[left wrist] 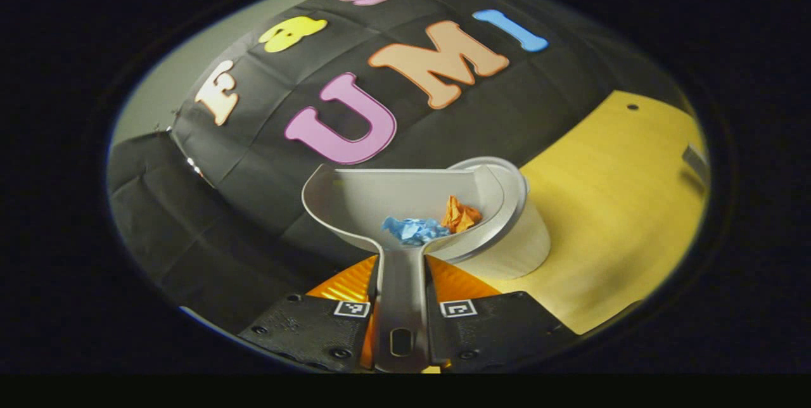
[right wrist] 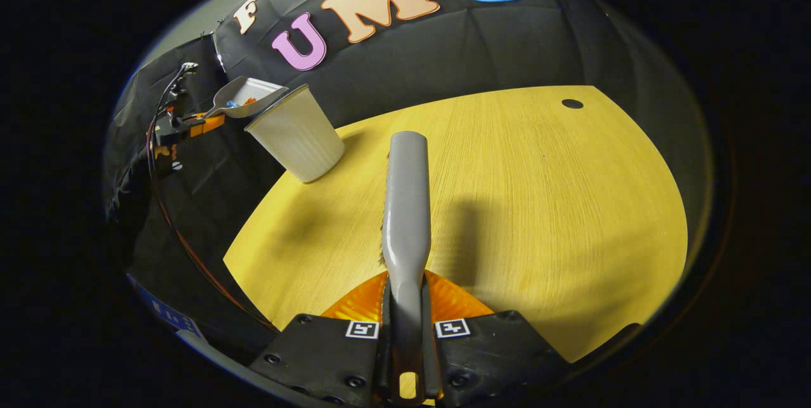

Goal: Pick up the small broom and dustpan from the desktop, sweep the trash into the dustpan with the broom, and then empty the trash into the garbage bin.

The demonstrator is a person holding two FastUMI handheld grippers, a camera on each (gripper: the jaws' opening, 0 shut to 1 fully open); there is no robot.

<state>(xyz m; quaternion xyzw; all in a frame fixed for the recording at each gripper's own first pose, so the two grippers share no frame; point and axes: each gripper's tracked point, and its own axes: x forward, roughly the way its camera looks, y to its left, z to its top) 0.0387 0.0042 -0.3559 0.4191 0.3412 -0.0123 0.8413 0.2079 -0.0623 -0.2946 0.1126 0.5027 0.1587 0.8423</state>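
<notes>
Two grippers are each closed tight on a grey handle, and that alone says the picking-up is done. In the left gripper view, the left gripper has both fingers pressed against the stem of the dustpan, which juts forward with its mouth away from the camera and appears lifted off the desktop. Inside the pan, close to the stem, lie a blue paper wad and an orange paper wad, so the sweeping looks finished too. Just beyond the pan's right side stands the garbage bin, a pale ribbed cup whose rim peeks out behind the pan's edge. The right gripper view confirms this from farther off: the pan hangs at the bin's rim, level enough that the wads rest inside. There too, the right gripper clamps the small broom, held forward above bare wood, well apart from the bin. What seems left is the tipping: the pan must tilt mouth-down over the bin so both wads slide out.
</notes>
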